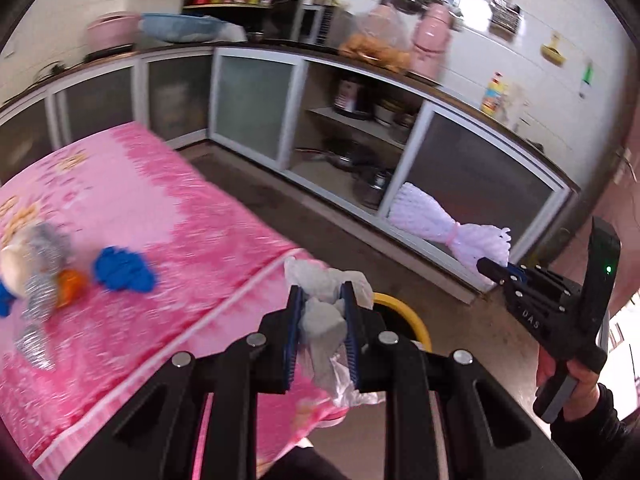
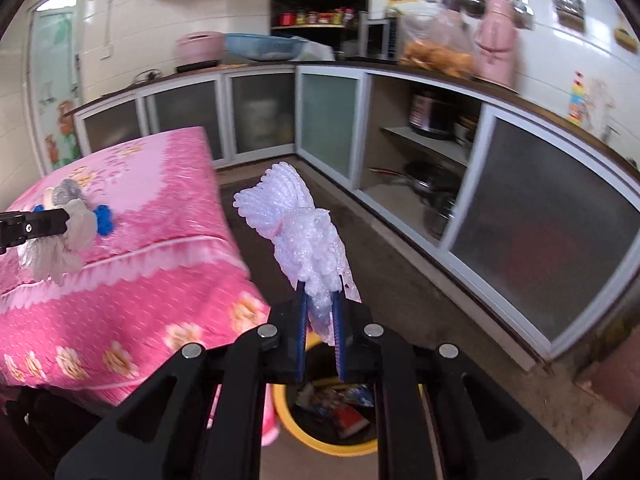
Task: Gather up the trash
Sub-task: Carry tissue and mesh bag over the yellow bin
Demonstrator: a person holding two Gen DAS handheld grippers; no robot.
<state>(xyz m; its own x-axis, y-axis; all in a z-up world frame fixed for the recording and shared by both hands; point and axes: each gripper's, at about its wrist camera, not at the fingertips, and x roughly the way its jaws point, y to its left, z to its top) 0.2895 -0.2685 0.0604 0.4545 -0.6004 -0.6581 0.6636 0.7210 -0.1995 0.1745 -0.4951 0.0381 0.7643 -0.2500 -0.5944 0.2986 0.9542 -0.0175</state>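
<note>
Two claws, each clamped on one piece: left claw (image 1: 322,312) on grey wrapper (image 1: 324,320), right claw (image 2: 322,312) on foam net (image 2: 304,236), above one yellow bin (image 2: 308,436); perhaps five scraps (image 1: 124,268) on pink surface (image 1: 168,200)

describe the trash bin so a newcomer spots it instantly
Start at the table with the pink floral cloth. On the floor by its near corner, below the right gripper, stands the bin: a round bin with a yellow rim and wrappers inside, the only yellow-edged thing down there.
</note>
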